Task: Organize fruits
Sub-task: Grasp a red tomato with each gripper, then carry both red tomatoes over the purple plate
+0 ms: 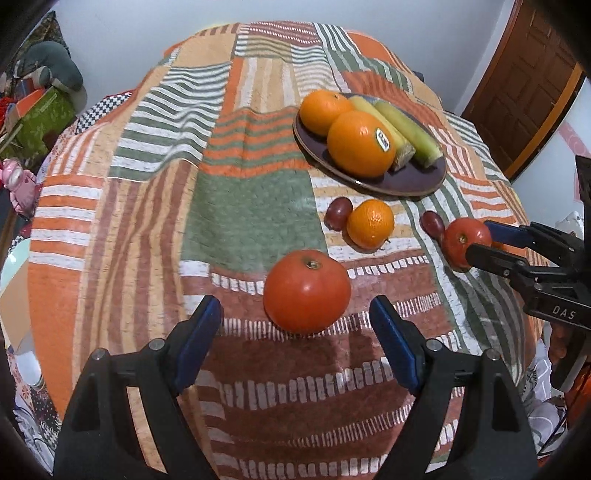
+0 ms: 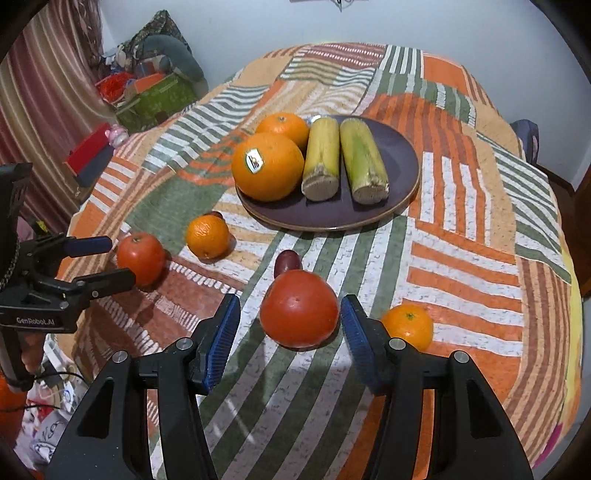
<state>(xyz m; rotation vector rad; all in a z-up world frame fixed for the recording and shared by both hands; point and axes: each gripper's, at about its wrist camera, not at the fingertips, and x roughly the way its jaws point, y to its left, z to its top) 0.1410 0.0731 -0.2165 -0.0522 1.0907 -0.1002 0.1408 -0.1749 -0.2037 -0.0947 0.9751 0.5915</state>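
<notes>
light: bright, even, prob overhead | shadows: soft, under fruit | edges: fisheye warp, dark vignette | blur: slight

Pale wall (image 2: 461, 33); wooden door (image 1: 532, 81) right; striped curtain (image 2: 48, 92) left; patchwork-covered table (image 2: 461, 229).

Both wrist cameras look down close along their jaws, sharing the plate (image 1: 424, 184) (image 2: 406, 155) ahead.

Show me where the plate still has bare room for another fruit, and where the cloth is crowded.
The plate is bare along its near rim, in front of the sticker orange and cane pieces, and along its right edge. It is crowded just before the plate: small orange, grapes, two tomatoes.
</notes>
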